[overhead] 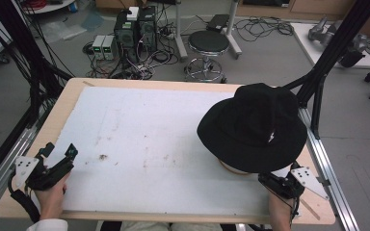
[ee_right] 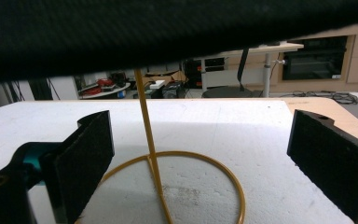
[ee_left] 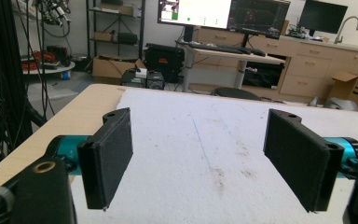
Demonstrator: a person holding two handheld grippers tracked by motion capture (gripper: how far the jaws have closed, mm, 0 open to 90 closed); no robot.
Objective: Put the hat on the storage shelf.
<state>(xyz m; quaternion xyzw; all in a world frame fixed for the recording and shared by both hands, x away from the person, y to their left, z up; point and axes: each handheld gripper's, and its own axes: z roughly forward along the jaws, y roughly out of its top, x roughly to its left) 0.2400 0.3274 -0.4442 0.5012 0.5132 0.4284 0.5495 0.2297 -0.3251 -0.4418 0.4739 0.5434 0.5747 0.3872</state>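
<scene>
A black wide-brimmed hat (overhead: pixel 255 126) sits on a thin gold wire stand (ee_right: pixel 149 154) with a ring base (overhead: pixel 233 169) at the right of the white foam board (overhead: pixel 149 144). The hat's brim (ee_right: pixel 168 28) hangs over the stand's upright. My right gripper (overhead: pixel 275 184) is held just in front of the base under the brim, open, jaws wide on either side of the ring and upright without touching. My left gripper (overhead: pixel 60 153) is at the board's left front edge, open, nothing between its pads (ee_left: pixel 109 158).
The board lies on a wooden table (overhead: pixel 62 103) with metal rails on both sides. Black frame posts (overhead: pixel 332 48) rise at the back right. Beyond the table stand a stool (overhead: pixel 208 45) and computer boxes (overhead: pixel 135 29) with cables on the floor.
</scene>
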